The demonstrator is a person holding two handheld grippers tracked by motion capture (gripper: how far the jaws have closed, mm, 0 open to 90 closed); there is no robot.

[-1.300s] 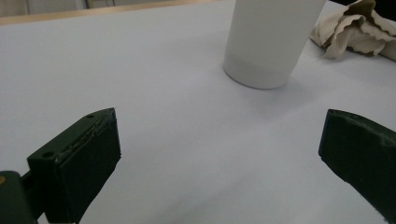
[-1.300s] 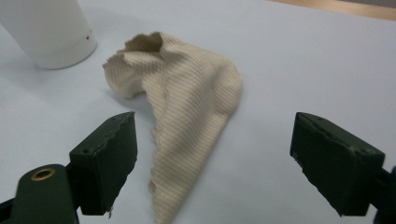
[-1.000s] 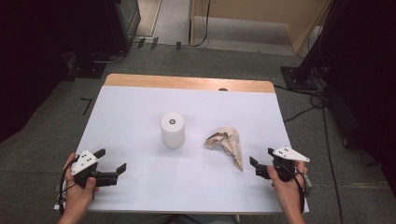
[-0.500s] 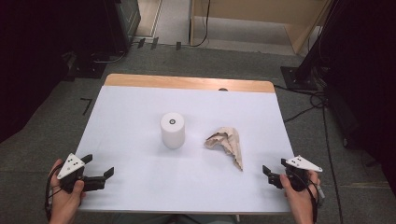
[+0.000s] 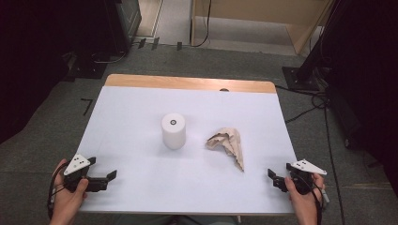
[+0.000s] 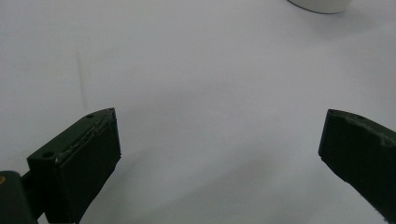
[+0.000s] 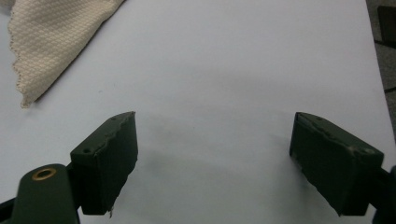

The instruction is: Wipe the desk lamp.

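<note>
A white cylinder (image 5: pixel 173 131) stands upright in the middle of the white table (image 5: pixel 141 108). To its right lies a crumpled beige cloth (image 5: pixel 228 145). My left gripper (image 5: pixel 102 168) rests near the front left corner, open, with bare table between its jaws (image 6: pixel 219 140); the cylinder's base (image 6: pixel 320 4) shows at the top edge of the left gripper view. My right gripper (image 5: pixel 274 179) sits near the front right corner, open and holding nothing (image 7: pixel 215 140). The cloth's pointed end (image 7: pixel 51 32) lies ahead of it to the left, well apart from the jaws.
A wooden strip (image 5: pixel 187 83) runs along the table's far edge. Grey floor surrounds the table, with cables (image 5: pixel 309 110) at the right and dark equipment (image 5: pixel 117 23) at the back left. Open white surface lies between the two grippers.
My right gripper has drawn back to the right and toward the front edge, away from the cloth. The left gripper has barely shifted. The cylinder and cloth have not moved.
</note>
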